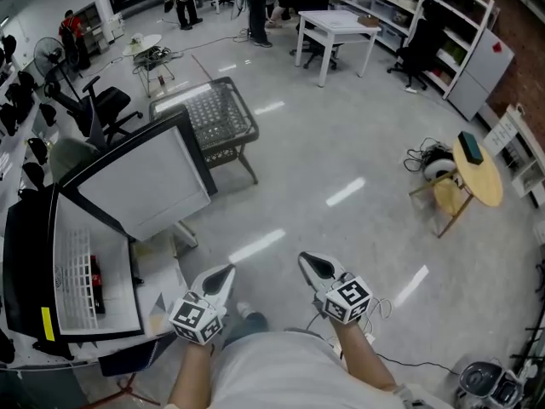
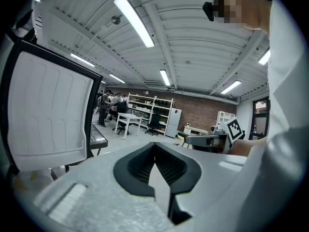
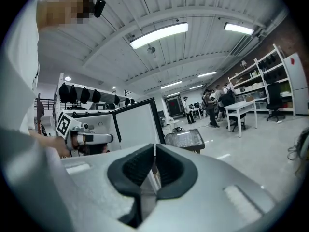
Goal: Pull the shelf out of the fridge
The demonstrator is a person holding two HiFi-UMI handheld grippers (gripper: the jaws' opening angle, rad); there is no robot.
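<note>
A small fridge (image 1: 30, 254) stands at the left with its door (image 1: 145, 181) swung wide open. Inside, a white wire shelf (image 1: 72, 279) lies across the white cabinet, with a red item (image 1: 96, 281) beside it. My left gripper (image 1: 225, 273) is shut and empty, close to my body and right of the fridge opening, not touching it. My right gripper (image 1: 306, 262) is also shut and empty, further right over the bare floor. In the left gripper view the door (image 2: 48, 115) fills the left side. The right gripper view shows the door (image 3: 140, 124) ahead and the left gripper (image 3: 82, 138).
A black wire-mesh cart (image 1: 217, 118) stands just beyond the open door. An office chair (image 1: 102, 105) is at the back left, a white table (image 1: 336, 28) further back, a round wooden table (image 1: 477, 173) at right. People stand at the far end.
</note>
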